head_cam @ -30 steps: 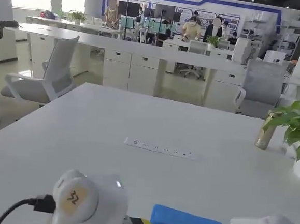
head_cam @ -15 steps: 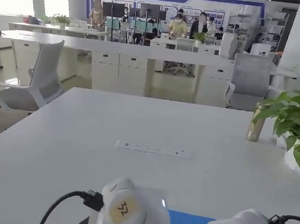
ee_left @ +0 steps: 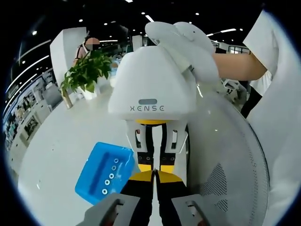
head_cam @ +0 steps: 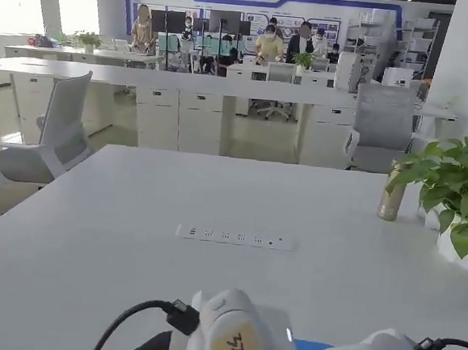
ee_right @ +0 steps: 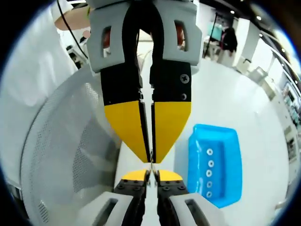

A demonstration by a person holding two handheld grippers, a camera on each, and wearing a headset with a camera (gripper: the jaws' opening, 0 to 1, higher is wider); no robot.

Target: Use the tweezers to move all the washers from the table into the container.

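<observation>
Tray [ee_right: 228, 155] edge borders left tongs [ee_left: 153, 175] touching right tongs [ee_right: 151, 173].

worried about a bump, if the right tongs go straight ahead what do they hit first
The left tongs: they point straight back at the right tongs, tip to tip, with hardly any gap between them.

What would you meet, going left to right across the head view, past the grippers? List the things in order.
white chair → power strip → bottle → potted plant
</observation>
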